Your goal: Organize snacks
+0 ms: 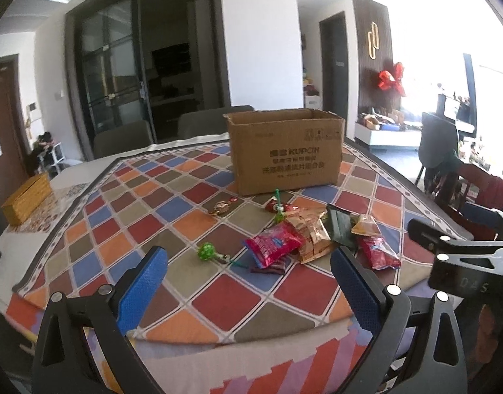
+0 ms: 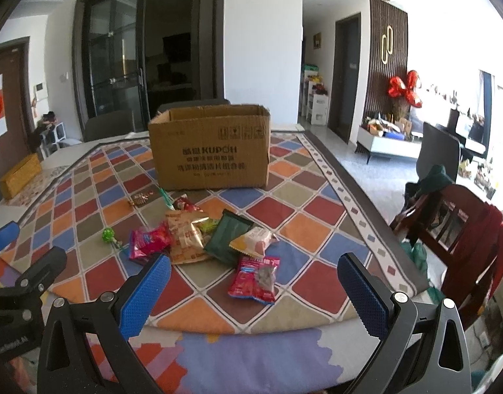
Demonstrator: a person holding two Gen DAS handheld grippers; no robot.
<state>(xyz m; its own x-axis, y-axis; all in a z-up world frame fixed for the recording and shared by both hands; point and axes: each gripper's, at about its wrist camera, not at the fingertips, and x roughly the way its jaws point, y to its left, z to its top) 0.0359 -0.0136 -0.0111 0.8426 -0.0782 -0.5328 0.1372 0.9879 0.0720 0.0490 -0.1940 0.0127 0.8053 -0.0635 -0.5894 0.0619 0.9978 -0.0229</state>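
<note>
An open cardboard box point(image 1: 285, 151) stands on the chequered mat; it also shows in the right wrist view point(image 2: 212, 151). In front of it lies a pile of snack packets: a pink packet point(image 1: 273, 244) point(image 2: 148, 239), tan packets point(image 2: 184, 234), a dark green packet point(image 2: 226, 238), a red packet point(image 2: 254, 279) point(image 1: 377, 251), a green lollipop point(image 1: 206, 251) point(image 2: 108, 234) and a wrapped candy point(image 1: 222, 207). My left gripper point(image 1: 248, 282) is open and empty, short of the pile. My right gripper point(image 2: 254, 290) is open and empty, around the red packet's near side in view.
A wooden box point(image 1: 26, 200) sits at the table's left edge. A red wooden chair point(image 2: 454, 229) stands right of the table. The mat's front edge point(image 2: 238, 328) is close to both grippers. Grey chairs stand behind the table.
</note>
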